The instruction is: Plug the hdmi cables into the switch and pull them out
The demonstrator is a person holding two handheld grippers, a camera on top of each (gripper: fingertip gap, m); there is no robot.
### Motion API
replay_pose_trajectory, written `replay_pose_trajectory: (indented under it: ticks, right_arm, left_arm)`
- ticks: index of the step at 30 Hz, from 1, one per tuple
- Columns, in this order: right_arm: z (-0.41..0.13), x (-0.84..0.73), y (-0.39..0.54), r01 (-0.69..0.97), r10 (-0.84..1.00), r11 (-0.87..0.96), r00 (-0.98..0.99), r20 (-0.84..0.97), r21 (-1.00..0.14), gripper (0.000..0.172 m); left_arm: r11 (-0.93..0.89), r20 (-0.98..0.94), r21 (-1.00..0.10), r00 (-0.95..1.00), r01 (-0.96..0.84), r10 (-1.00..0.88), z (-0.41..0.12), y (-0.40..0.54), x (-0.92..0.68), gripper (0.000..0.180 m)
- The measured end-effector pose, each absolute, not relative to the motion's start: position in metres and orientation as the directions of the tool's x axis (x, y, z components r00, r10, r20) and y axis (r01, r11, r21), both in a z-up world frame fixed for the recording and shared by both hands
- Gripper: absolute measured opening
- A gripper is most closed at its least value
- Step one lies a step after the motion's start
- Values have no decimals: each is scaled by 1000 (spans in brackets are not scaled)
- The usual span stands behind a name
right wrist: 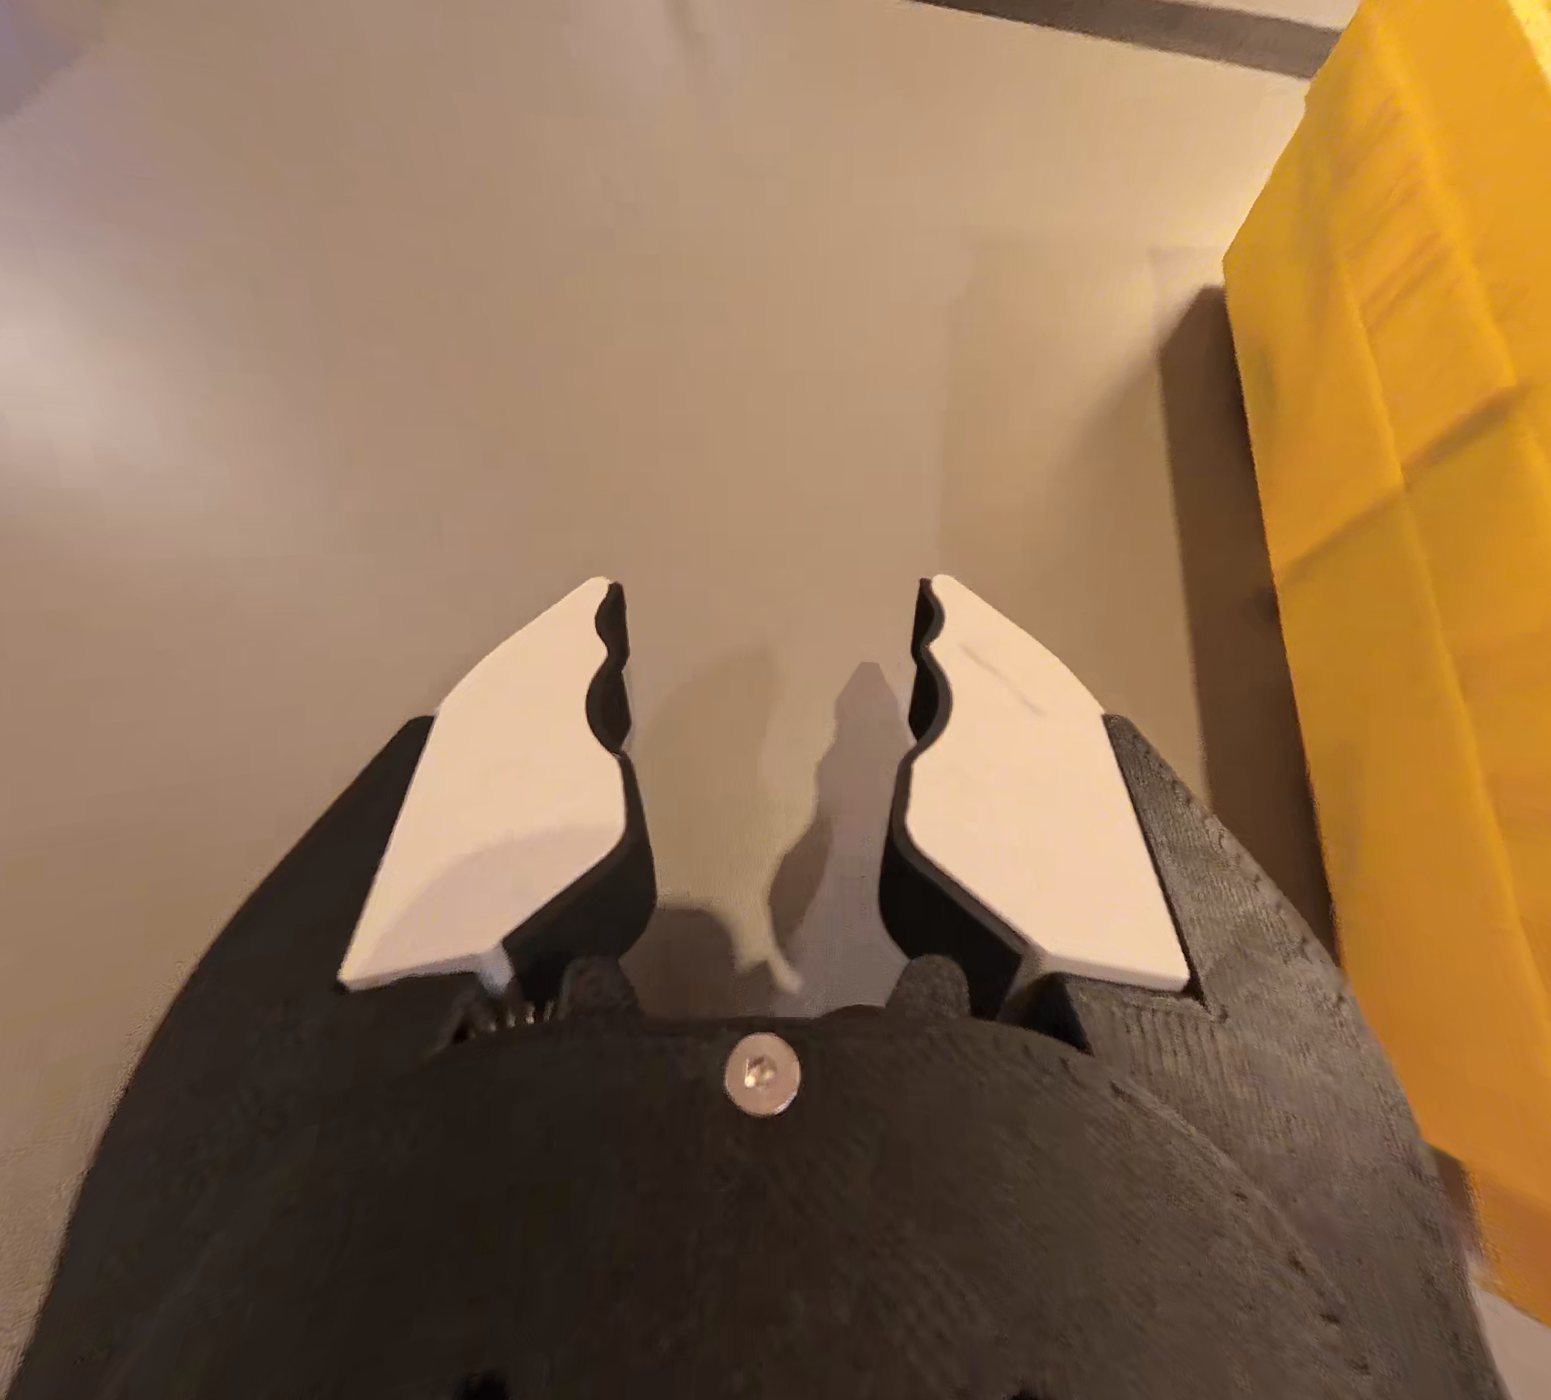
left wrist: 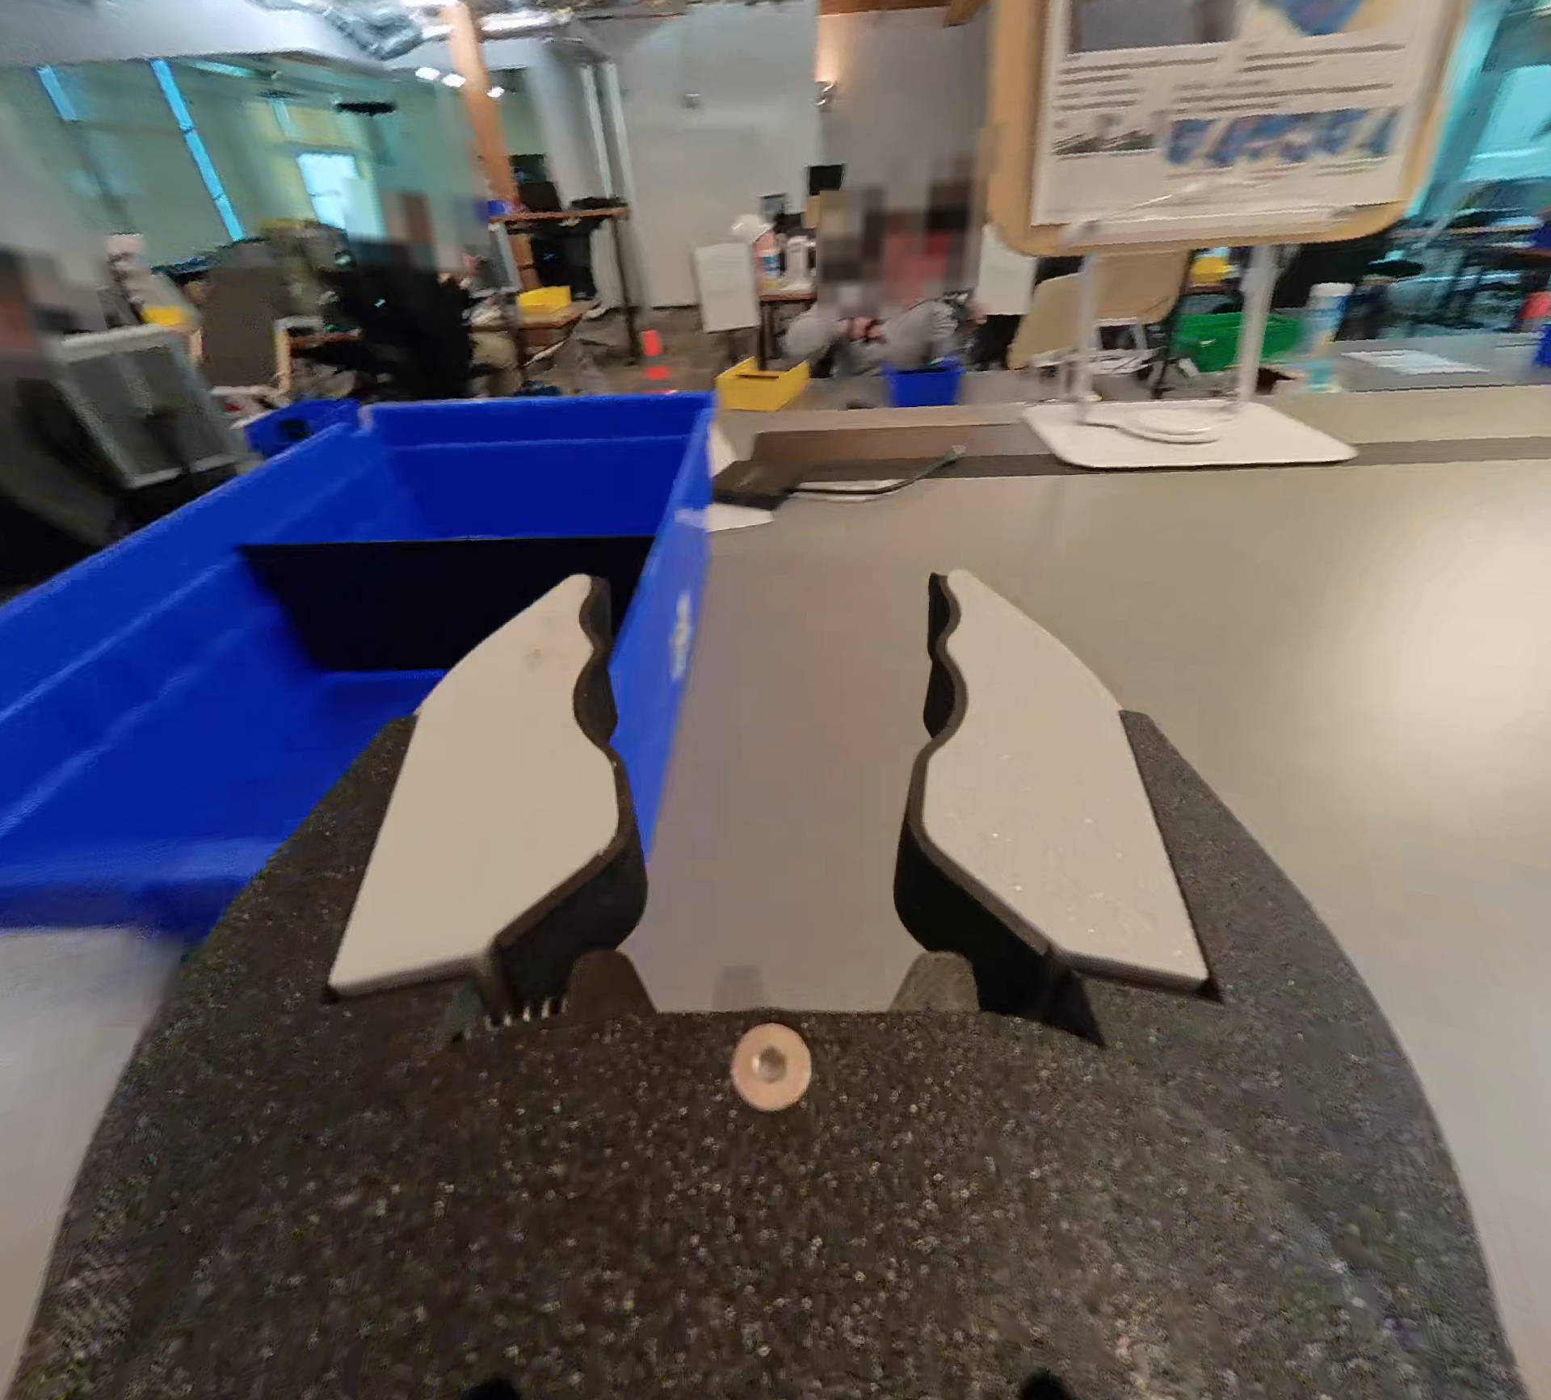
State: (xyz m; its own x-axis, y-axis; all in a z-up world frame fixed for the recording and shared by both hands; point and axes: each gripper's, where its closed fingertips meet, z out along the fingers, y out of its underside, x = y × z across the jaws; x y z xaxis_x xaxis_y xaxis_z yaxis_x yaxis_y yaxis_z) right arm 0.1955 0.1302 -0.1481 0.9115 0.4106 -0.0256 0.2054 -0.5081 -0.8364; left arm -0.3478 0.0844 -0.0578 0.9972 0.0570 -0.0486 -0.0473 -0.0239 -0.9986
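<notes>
Grey and smooth, the desk (left wrist: 1091,646) fills most of both views, with a dark strip across its far edge. Behind it lies an open workroom with exposed wooden beams, silver ducting, other desks, people sitting, and yellow and blue bins on the floor.

On the left of the desk stands a blue bin (left wrist: 210,730), its dark inside open to view. The left gripper (left wrist: 768,587) hangs over the desk at the bin's right wall: its fingers (left wrist: 520,730) are spread wide with nothing between them, the left finger over the bin's wall and the right finger over bare desk. A white mark on the outside of the wall is too blurred to read.

Farther off, a white stand base (left wrist: 1175,436) carries a board with a printed sheet (left wrist: 1217,42); beside the bin's far corner lies a flat dark object (left wrist: 755,478) with a cable.

The right gripper (right wrist: 768,587) points down at bare desk, fingers (right wrist: 1007,772) spread and bare. A yellow bin (right wrist: 1427,436) stands just to its right, apart from the fingers.
</notes>
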Motion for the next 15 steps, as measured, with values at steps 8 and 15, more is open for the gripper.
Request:
replay_pose_trajectory:
  ticks: [8, 15]
  right_arm:
    - [-65, 291, 125, 314, 181, -426, 948, 260, -849, 71]
    - [-94, 356, 109, 137, 55, -551, 990, 128, -823, 93]
  left_arm:
    - [-342, 3, -939, 997, 28, 73, -112, 85, -401, 65]
    - [-381, -30, -925, 998, -5, 58, -123, 102, -402, 51]
